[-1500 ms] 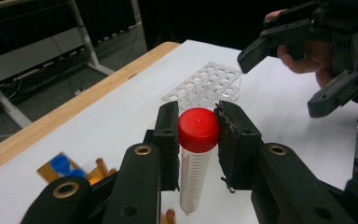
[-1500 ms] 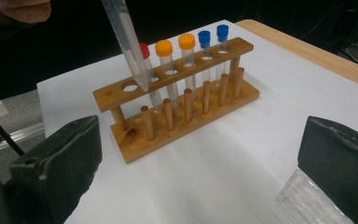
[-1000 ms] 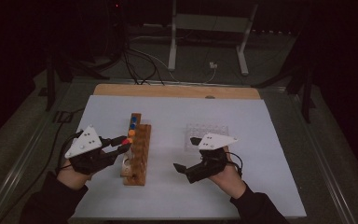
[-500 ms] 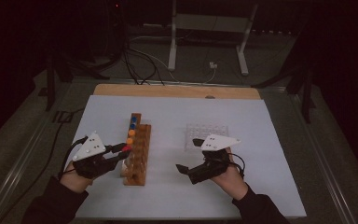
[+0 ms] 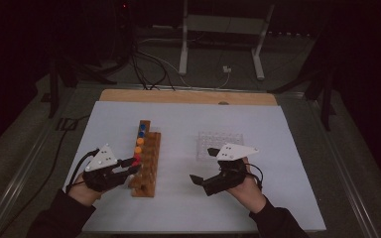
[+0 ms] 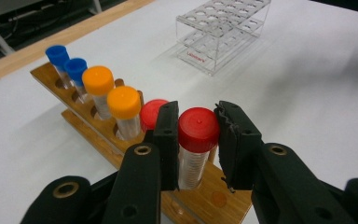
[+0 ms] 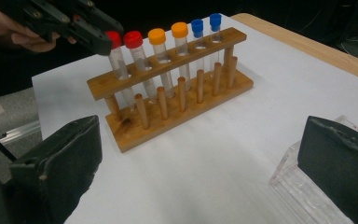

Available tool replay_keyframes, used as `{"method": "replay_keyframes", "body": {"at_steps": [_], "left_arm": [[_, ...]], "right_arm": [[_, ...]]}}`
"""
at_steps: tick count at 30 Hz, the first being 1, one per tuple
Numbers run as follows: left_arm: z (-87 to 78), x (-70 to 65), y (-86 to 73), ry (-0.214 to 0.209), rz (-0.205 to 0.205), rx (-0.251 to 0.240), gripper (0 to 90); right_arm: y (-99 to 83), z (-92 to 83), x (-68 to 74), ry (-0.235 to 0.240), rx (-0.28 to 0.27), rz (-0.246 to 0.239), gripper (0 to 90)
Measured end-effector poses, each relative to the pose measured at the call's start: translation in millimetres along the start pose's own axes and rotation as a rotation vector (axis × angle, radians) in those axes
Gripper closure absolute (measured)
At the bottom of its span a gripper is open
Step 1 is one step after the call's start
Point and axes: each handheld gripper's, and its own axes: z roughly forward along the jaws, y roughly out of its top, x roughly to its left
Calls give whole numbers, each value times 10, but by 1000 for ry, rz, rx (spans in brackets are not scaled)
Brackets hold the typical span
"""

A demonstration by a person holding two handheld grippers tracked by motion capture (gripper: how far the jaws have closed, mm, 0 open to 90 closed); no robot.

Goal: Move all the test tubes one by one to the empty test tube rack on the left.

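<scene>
The red-capped clear plastic tube (image 6: 196,147) stands in the end hole of the brown wooden tube rack (image 6: 200,205), at the rack's near end, with the left gripper (image 6: 196,140) clamped on it just below the cap. In the left gripper view the two black pads press against the tube's sides, one on each flank, and the tube sits upright between them.

Compared with a second ago, the left hand has sunk: in the high view the left gripper (image 5: 131,163) was then held higher beside the rack, and it now lies low against the rack's near end. The jaws have kept the same narrow gap throughout, so the likely reading is that the tube is either being seated in its hole or has just been gripped for lifting out; the frames do not settle which. The right gripper (image 5: 202,166) has not shifted, and rests on the white table sheet (image 5: 278,198) with its jaws wide apart and nothing between them.

The rack carries six tubes in one row: two red-capped, then two orange-capped tubes (image 6: 123,112), then two blue-capped tubes (image 6: 67,67) at the far end. The clear plastic tube rack (image 6: 221,32) stands well apart on the sheet, and its holes look empty.
</scene>
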Motion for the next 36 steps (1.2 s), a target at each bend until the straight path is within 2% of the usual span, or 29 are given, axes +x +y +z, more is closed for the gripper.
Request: {"method": "replay_keyframes", "body": {"at_steps": [3, 11, 13, 16, 19, 21, 24, 26, 28, 30, 36], "left_arm": [[25, 6, -22, -3, 1, 13, 718], [24, -4, -34, -17, 23, 6, 702], [6, -27, -17, -33, 41, 0, 655], [-45, -77, 31, -26, 53, -16, 514], [-119, -105, 70, -28, 67, -47, 429], [-160, -114, 78, -37, 56, -73, 348], [-185, -107, 65, -41, 29, -78, 174], [-197, -76, 35, -54, -3, -86, 154], [-202, -36, -5, -82, -22, -86, 76], [-211, -6, -47, -67, -26, -89, 67], [-227, 70, -197, -72, -28, -80, 16]], "right_arm": [[0, -3, -8, -3, 0, 2, 0], [4, -19, -16, -4, -5, 3, 0], [8, -29, -19, -7, -5, -2, 0], [11, -51, -22, -9, -13, 0, 0], [1, -76, -29, -14, -16, -1, 0], [-12, -93, -35, -19, -20, -3, 0], [-45, -123, -45, -23, -24, -7, 0], [-78, -144, -56, -36, -22, -8, 0], [-126, -167, -77, -55, -16, -9, 0], [-188, -186, -105, -90, -6, -16, 0], [-389, -284, -228, -124, 11, 16, 0]]}}
